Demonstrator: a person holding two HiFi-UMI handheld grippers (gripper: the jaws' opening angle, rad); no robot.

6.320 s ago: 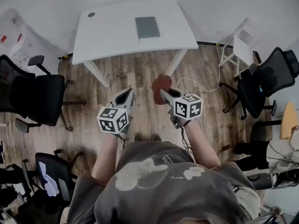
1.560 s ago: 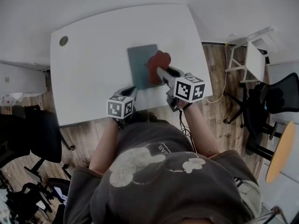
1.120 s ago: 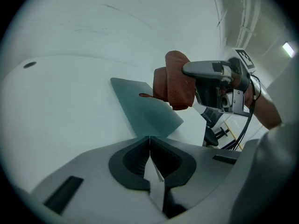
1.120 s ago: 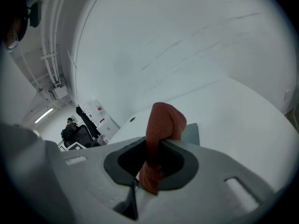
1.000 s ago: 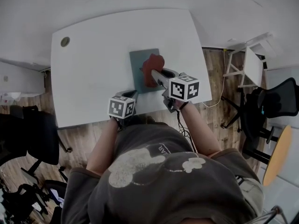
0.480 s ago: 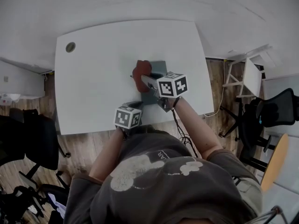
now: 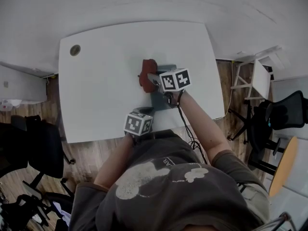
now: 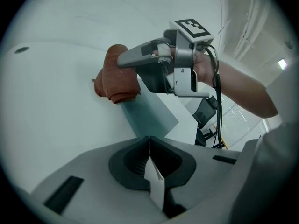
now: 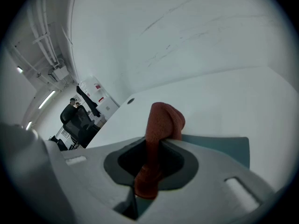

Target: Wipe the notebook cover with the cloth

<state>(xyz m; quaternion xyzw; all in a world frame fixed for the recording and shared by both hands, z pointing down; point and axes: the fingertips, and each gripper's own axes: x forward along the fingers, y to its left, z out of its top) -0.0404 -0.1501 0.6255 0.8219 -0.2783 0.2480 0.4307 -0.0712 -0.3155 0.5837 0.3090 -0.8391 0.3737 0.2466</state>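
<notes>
on the white table (image 7: 96,90), right of its middle, the grey-green notebook (image 7: 162,100) is laid flat. the rust-red cloth (image 7: 147,75) is pressed at the cover's far left edge and partly spills onto the table, seemingly so 1 stroke is run off the cover. the cloth is pinched in the right gripper (image 9: 158,143), with a folded wad ahead as the pad. the left gripper (image 8: 149,146) is held by the table's near edge, jaws pressed together on nothing, apparently clear of the stroke.
</notes>
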